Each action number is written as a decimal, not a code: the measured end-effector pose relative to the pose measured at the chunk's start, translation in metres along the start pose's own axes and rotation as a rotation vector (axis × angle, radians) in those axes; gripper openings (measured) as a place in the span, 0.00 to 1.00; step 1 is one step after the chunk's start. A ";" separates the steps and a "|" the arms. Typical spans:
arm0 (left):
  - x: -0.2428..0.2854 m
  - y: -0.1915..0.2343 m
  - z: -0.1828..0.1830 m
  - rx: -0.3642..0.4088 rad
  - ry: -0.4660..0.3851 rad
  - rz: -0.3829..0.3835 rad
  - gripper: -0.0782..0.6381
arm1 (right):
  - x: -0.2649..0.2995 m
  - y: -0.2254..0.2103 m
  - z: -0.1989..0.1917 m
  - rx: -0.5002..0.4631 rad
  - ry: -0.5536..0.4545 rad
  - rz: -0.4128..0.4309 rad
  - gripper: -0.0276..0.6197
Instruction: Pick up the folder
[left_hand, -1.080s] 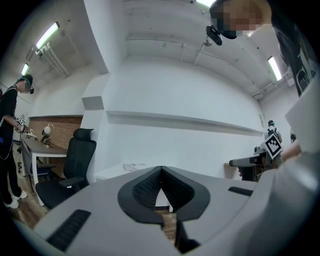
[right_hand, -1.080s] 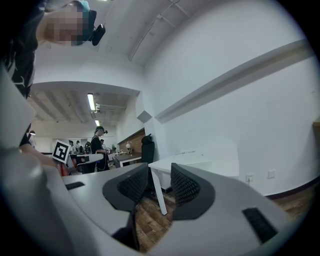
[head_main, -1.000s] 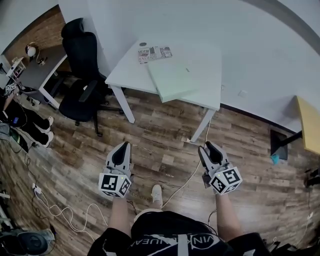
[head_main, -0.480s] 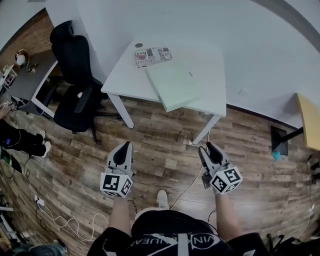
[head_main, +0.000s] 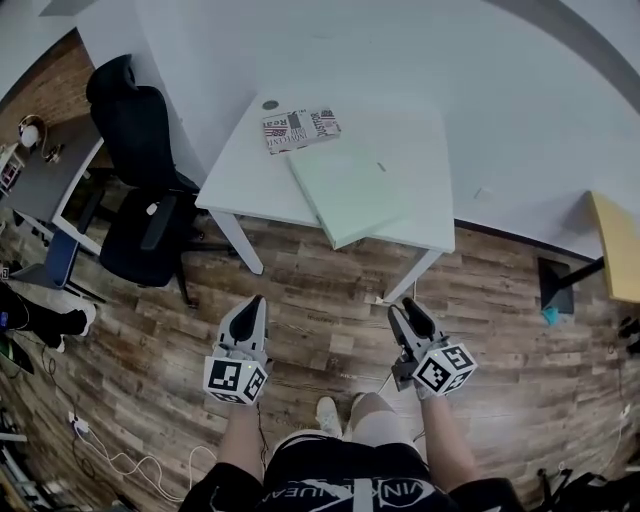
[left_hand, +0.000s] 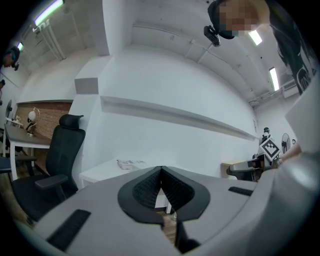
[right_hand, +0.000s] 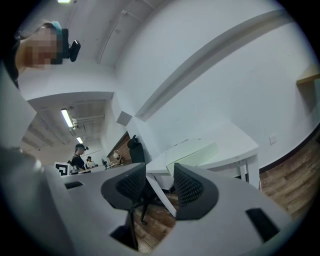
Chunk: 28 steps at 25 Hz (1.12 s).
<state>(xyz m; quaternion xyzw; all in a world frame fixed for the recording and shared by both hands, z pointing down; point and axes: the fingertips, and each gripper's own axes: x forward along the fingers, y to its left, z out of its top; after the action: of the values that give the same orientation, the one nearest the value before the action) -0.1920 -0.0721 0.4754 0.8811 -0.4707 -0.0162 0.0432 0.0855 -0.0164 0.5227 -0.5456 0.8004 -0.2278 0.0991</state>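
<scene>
The pale green folder (head_main: 350, 190) was shown flat on the white counter (head_main: 425, 125), well ahead of both grippers; the left gripper (head_main: 254, 303) was held closed and empty, while the jaws of the right gripper (head_main: 401, 310), having just been opening, were parted with nothing between them.

Right, counting now: I see one pale green folder (head_main: 350, 190), one printed magazine (head_main: 300, 129), one white table (head_main: 240, 172), one black office chair (head_main: 138, 175), and one yellow tabletop (head_main: 618, 250) off at the edge.
</scene>
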 end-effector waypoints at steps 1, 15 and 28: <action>0.004 0.000 -0.001 -0.005 -0.001 -0.001 0.13 | 0.005 -0.002 0.000 0.018 -0.002 0.002 0.31; 0.066 0.010 -0.016 -0.046 0.021 0.061 0.13 | 0.102 -0.041 -0.017 0.326 0.056 0.055 0.41; 0.120 0.029 -0.047 -0.067 0.060 0.117 0.13 | 0.189 -0.057 -0.030 0.622 0.069 0.179 0.52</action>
<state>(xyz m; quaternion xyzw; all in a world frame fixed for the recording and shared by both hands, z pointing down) -0.1459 -0.1853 0.5264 0.8504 -0.5188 -0.0031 0.0877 0.0476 -0.1992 0.5925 -0.4087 0.7400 -0.4702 0.2535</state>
